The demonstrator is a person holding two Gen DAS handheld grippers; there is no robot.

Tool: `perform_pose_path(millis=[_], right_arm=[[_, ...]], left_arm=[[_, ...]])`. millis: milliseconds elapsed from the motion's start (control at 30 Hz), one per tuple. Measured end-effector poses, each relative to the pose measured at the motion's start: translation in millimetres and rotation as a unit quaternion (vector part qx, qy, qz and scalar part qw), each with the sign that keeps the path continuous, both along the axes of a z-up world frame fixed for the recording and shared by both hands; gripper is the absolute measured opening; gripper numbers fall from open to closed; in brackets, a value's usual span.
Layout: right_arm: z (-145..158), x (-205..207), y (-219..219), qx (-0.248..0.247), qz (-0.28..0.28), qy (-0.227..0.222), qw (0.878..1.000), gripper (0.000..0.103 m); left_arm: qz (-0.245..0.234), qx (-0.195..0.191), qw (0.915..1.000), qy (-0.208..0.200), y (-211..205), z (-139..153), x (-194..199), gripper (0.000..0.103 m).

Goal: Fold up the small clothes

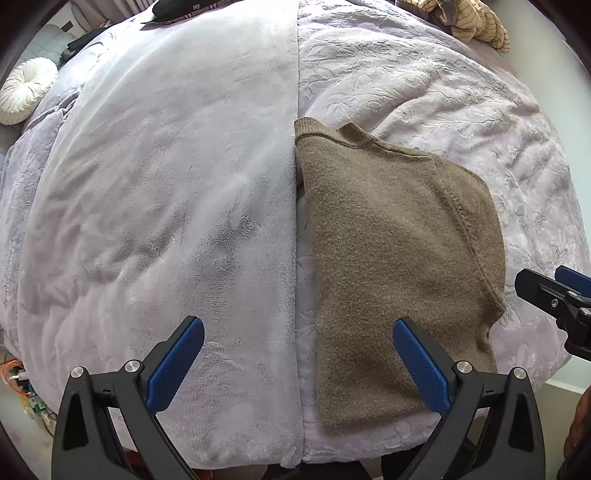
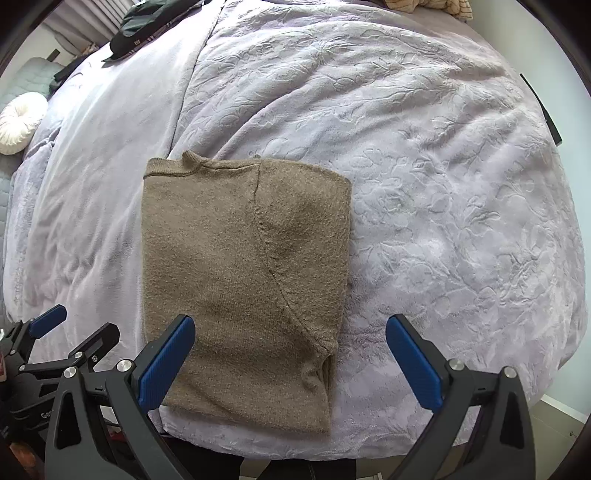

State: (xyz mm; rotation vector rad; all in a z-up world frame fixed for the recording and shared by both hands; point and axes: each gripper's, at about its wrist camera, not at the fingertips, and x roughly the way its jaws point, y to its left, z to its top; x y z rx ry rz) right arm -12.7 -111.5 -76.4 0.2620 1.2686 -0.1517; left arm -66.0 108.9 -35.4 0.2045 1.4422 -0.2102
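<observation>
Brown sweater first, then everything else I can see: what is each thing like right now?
Brown sweater: folded into a rectangle, lying flat on the bed, held by nothing.
Left gripper: open, empty.
Right gripper: open, empty.
Lilac blanket: spread out, wrinkled.
White round cushion: lying at the bed's left side.
Beige striped garment: crumpled, unfolded.

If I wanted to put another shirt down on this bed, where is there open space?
Right of the folded brown sweater, the embossed lilac blanket lies bare. Left of it, the smooth fleece blanket is bare too. Dark clothes and a striped garment crowd the far edge.
</observation>
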Motion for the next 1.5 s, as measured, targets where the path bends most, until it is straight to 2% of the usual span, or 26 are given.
perform_pose_path(millis=[533,1033,1500], right_arm=[[1,-3,0,-0.019,-0.006,0.007,1.000,0.103],[-6,-3,3,-0.020,-0.008,0.016,1.000,0.103],[-11,-2,5,-0.018,-0.009,0.021,1.000,0.103]], left_arm=[[0.005,0.013,0.9999,0.007,-2,-1,-1,0.103],[0.029,0.009,0.9993,0.020,8,-6,4,0.103],[0.031,0.011,0.9991,0.028,8,-10,5,0.103]])
